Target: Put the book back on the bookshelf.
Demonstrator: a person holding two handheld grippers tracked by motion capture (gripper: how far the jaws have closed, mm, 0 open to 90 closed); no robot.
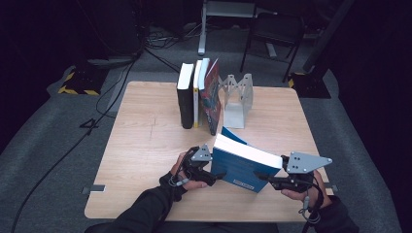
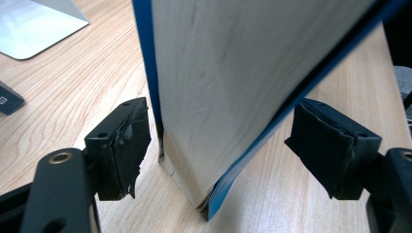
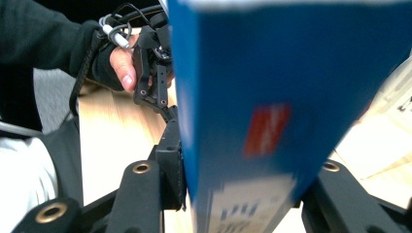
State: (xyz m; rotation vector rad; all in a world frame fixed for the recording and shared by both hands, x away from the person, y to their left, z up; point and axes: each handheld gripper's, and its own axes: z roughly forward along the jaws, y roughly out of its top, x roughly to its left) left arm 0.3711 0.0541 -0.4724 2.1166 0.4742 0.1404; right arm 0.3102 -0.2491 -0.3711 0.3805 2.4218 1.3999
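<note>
I've got the thick blue-covered paperback book point(image 1: 245, 164) tilted on its corner: right tool point(image 1: 265, 178) clamped on it, left tool point(image 1: 217, 175) open around its page edge.

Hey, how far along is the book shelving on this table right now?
Done: three books stand upright in a row beside the metal bookend. In hand: the blue book stands tilted near the table's front edge; the right tongs clamp its spine end, while the left tongs sit open around its page edge. Left: carrying it to the row.
</note>
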